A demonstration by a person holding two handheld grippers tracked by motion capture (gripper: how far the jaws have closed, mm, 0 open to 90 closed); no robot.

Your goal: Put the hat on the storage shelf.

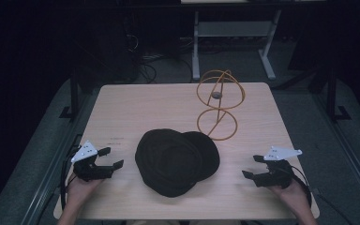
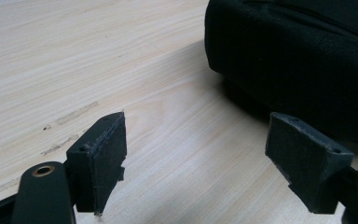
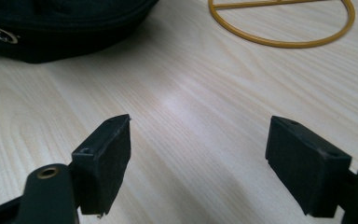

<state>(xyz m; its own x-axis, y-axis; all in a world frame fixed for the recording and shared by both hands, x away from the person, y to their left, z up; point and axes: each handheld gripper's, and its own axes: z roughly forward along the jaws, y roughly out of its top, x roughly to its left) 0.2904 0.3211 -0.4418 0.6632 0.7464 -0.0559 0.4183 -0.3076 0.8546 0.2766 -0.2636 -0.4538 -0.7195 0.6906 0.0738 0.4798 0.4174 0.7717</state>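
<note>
The left tongs [image 1: 111, 158] sit near the worktop's [image 1: 136, 101] left edge, jaws apart with bare wood between them. The left gripper view adds faint scuff marks [image 2: 70, 121] on the wood and the cap's [image 2: 298, 56] dark side wall close ahead. From above, the cap [image 1: 176, 161] lies mid-worktop toward the near edge — crown up. A yellow wire stand [image 1: 218, 105] rises behind it, toward the far edge. The right tongs [image 1: 254, 166] rest near the right edge, jaws likewise apart, holding nothing. The right gripper view shows a metal eyelet [image 3: 0, 33] on the cap and the stand's ring base [image 3: 284, 28] flat on the wood.
</note>
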